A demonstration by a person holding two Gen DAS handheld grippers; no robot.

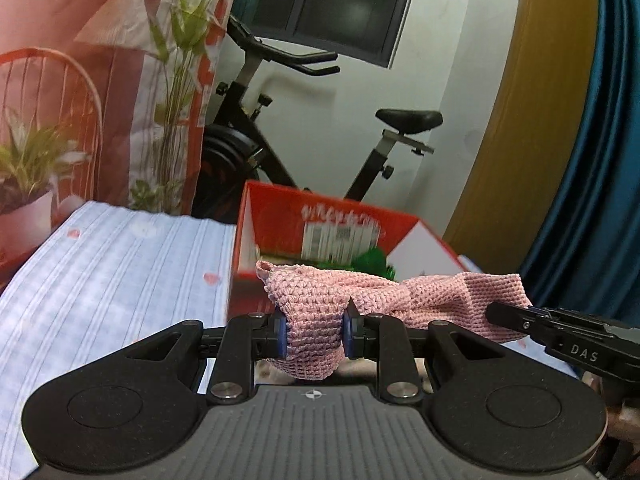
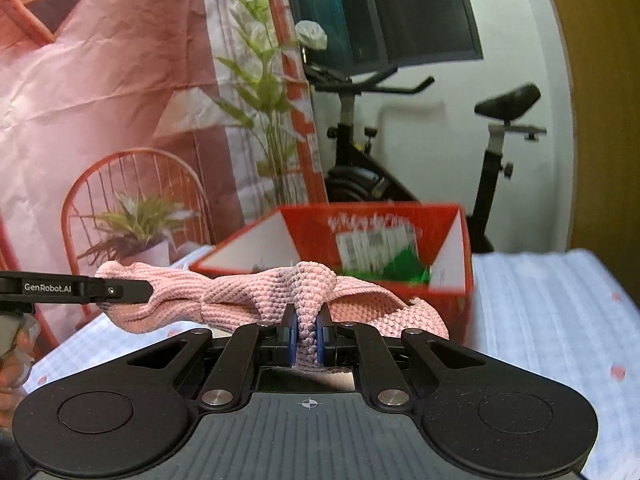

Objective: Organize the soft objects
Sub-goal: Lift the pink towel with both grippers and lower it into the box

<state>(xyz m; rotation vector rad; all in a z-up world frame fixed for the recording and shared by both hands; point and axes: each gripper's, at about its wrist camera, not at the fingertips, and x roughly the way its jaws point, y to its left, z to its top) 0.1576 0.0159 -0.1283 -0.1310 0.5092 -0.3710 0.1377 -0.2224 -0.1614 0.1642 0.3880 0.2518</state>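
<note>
A pink knitted cloth [image 1: 384, 292] hangs stretched between both grippers above the bed. My left gripper [image 1: 315, 334] is shut on a thick bunched end of it. My right gripper [image 2: 307, 336] is shut on a thin fold of the same pink cloth [image 2: 240, 300]. In the left wrist view the right gripper's black finger [image 1: 516, 318] reaches in from the right at the cloth's far end. The left gripper's finger [image 2: 120, 292] enters the right wrist view from the left. Behind the cloth stands an open red cardboard box [image 1: 320, 220] with something green [image 1: 372, 260] inside.
A pale striped bedsheet [image 1: 112, 280] with small pink marks covers the surface below. An exercise bike [image 1: 320, 128] stands behind the box. A printed backdrop with plants and a red chair [image 2: 132, 200] fills the left. Part of a hand [image 2: 16, 360] shows at the left edge.
</note>
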